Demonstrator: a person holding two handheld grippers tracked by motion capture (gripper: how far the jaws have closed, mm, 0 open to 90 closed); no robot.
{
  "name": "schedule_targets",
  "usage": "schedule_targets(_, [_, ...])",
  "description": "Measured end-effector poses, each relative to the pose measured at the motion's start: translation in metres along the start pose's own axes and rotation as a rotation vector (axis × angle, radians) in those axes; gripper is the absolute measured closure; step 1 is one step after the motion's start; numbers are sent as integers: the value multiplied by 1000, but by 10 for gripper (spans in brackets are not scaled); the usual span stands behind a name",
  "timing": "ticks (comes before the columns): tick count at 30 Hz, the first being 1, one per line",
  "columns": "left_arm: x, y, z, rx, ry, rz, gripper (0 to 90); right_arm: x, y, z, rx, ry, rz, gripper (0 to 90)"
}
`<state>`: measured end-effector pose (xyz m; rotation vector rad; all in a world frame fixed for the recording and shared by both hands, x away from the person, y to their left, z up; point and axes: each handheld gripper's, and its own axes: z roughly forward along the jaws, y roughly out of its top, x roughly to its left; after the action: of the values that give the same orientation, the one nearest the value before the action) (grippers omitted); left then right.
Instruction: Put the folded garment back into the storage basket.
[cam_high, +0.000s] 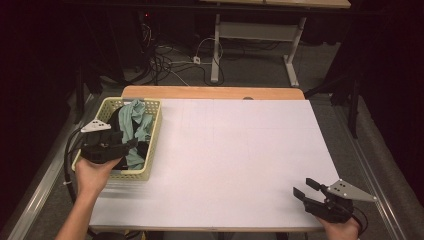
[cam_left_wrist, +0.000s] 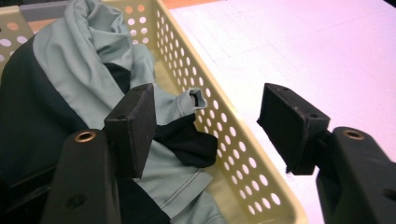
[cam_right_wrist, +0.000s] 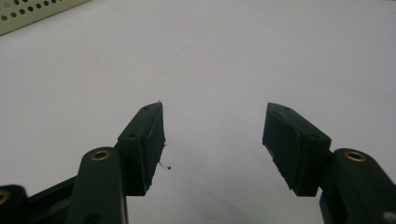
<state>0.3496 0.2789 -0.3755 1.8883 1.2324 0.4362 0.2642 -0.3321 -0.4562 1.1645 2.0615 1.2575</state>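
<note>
So the left claw (cam_high: 131, 144) is hanging over the yellow basket (cam_high: 154, 131), jaws spread wide with nothing pinched between them. From the left gripper view one jaw sits over the clothes and the other is out past the basket's near wall, so that wall runs right through the gap. The clothes, a pale green garment (cam_left_wrist: 88, 51) tangled with a black one (cam_left_wrist: 187, 142), are piled inside the basket, which sits at the far-left corner of the white desk (cam_high: 235, 160).

If I were doing this grab, I'd shift the claw further in over the basket so both jaws clear the rim, then dip down onto a raised fold of the green fabric, like the little cuff poking up by the wall. Pinch a single layer if you want one piece only, otherwise the black one probably tags along.

The right claw (cam_high: 306, 186) is parked well away from the basket, near the desk's front edge, also open and empty.
</note>
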Motion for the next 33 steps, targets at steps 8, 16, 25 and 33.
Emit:
schedule_targets(8, [-5,-9,-2,-12,-17,1,355,2,0,1,5,2,-1,395])
schedule_targets(16, [-12,-16,-6,-31,-36,11,351,4,-1,-1,8,6,-2,394])
schedule_targets(25, [-25,-21,-14,-63,-59,36,351,6,-3,-7,-8,11,-5,393])
schedule_targets(33, [-35,-29,-17,-75,-74,52,350,2,-8,-18,-24,-6,12,394])
